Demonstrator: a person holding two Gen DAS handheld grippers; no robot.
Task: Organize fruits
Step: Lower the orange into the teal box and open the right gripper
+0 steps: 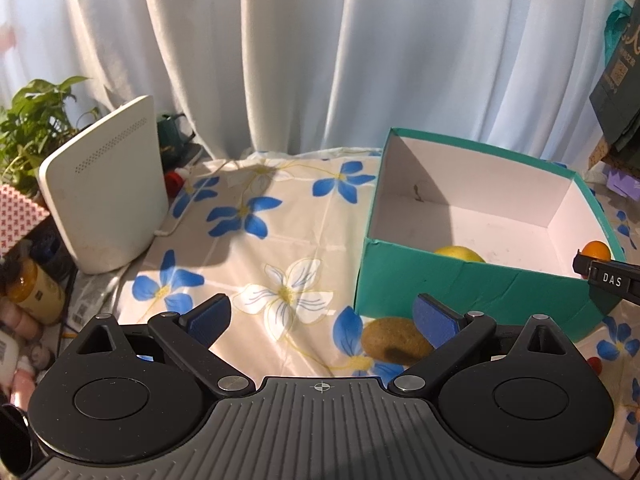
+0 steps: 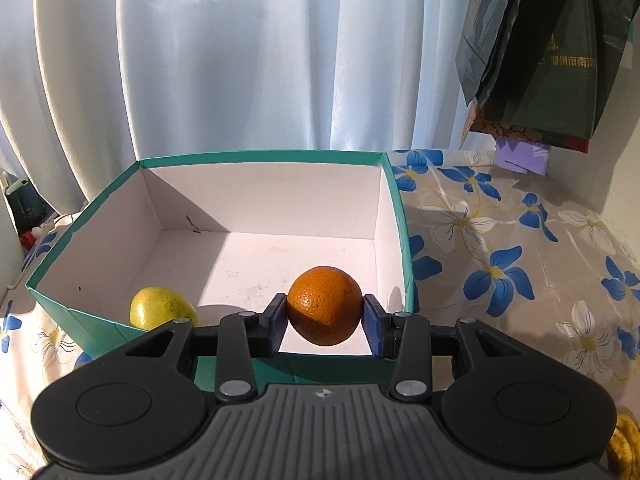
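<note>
Currently the right gripper [image 2: 325, 322] clamps the orange [image 2: 325, 305] above the teal box [image 2: 402, 216], just inside its near wall — release drops it beside the lemon [image 2: 160, 307]. Left gripper [image 1: 323, 318]: fingers spread, empty, kiwi [image 1: 394, 340] nearby.

I see only the top of the lemon [image 1: 460, 254] above the near wall of the teal box [image 1: 460, 284]. The kiwi [image 1: 394, 340] is part-covered by my left gripper's pad. The potted plant [image 1: 28, 128] is cut by the frame edge.
</note>
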